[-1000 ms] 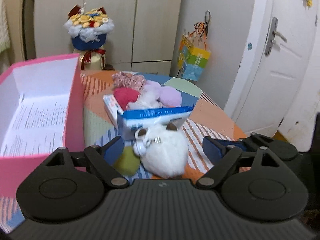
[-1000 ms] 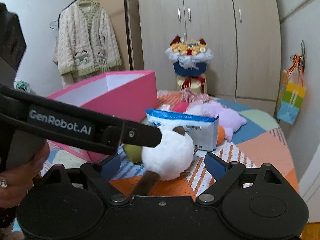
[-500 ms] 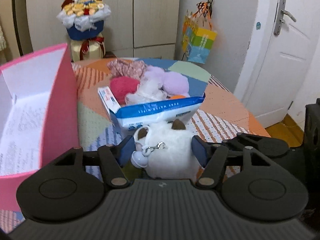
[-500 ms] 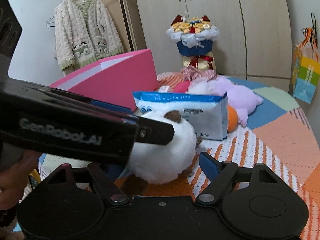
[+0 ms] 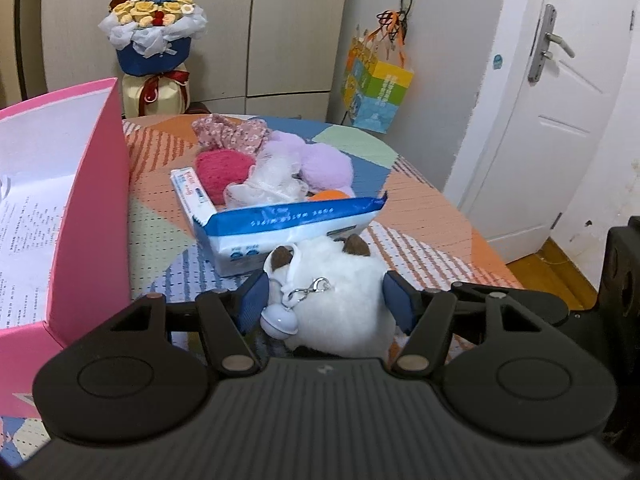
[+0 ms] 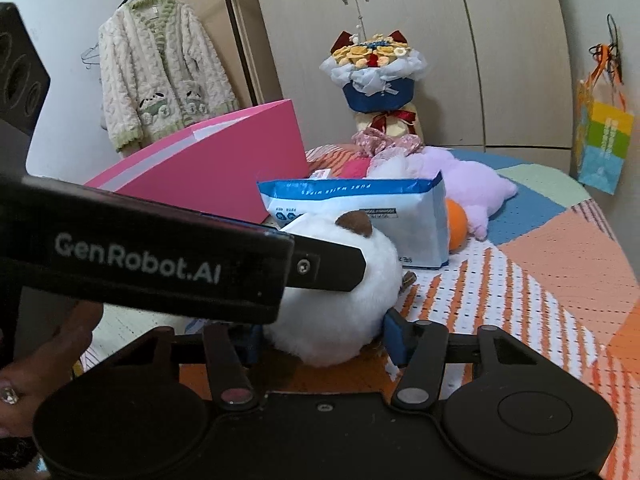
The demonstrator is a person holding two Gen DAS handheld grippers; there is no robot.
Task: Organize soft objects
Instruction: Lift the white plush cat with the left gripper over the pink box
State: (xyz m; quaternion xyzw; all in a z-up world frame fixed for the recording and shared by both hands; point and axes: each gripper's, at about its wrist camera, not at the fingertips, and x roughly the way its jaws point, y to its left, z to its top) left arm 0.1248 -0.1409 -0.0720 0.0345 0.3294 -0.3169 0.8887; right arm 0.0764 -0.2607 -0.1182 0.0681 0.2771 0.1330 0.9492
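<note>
Left wrist view: the left gripper (image 5: pixel 325 296) clamps the white plush (image 5: pixel 340 304), both blue pads pressed into its sides, low over the patchwork worktop (image 5: pixel 420 216). A wipes pack (image 5: pixel 280 232) lies just behind it, a pink box (image 5: pixel 92 208) to the left.

Right wrist view: the right gripper (image 6: pixel 326 338) also squeezes the plush (image 6: pixel 336 300) between its pads; the left gripper's arm crosses in front.

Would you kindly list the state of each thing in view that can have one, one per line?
Left gripper: fingers closed on the white fluffy plush toy.
Right gripper: fingers against the same toy's sides; grip uncertain.
Pink cardboard box: open, printed paper inside.
Blue-and-white wet wipes pack: lying on the table, sealed or not unclear.
White door: shut.
Beige wardrobe doors: shut.
</note>
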